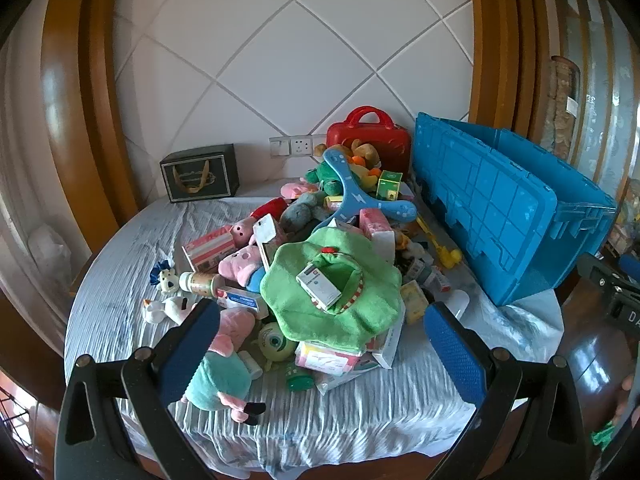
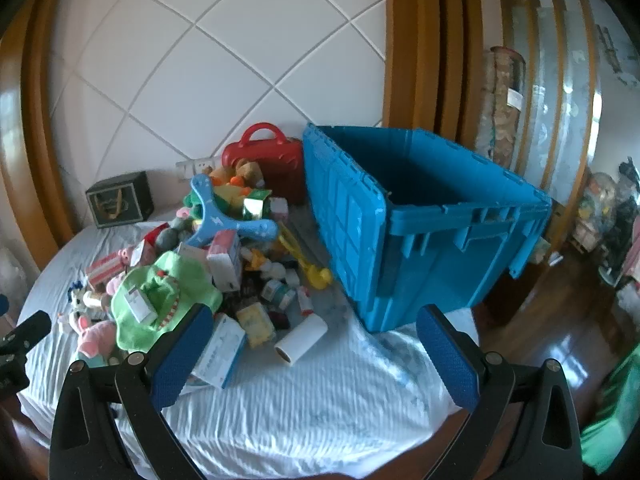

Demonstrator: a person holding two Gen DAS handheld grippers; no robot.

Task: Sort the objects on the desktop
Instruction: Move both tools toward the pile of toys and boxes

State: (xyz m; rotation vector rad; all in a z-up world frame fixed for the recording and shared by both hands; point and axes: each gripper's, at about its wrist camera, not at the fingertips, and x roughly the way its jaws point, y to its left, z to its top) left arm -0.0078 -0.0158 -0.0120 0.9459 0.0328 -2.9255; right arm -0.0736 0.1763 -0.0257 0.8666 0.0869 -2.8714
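Observation:
A jumbled pile of toys and boxes lies on a table with a pale crinkled cloth (image 1: 120, 320). On top of the pile sits a green plush hat (image 1: 332, 292) with a small white box (image 1: 318, 286) on it. A blue boomerang (image 1: 352, 196) lies behind, and a pink pig plush (image 1: 224, 368) is at the front left. My left gripper (image 1: 320, 340) hovers open above the near side of the pile, holding nothing. My right gripper (image 2: 316, 344) is open over bare cloth (image 2: 320, 392), with a white roll (image 2: 300, 338) and a blue-white box (image 2: 220, 352) just beyond its left finger.
A big blue crate (image 2: 432, 240) stands on the table's right side, open at the top. A red toy case (image 1: 370, 140) leans on the wall behind the pile. A dark gift box (image 1: 200, 178) sits at the back left. Wooden floor (image 2: 560, 320) lies right of the table.

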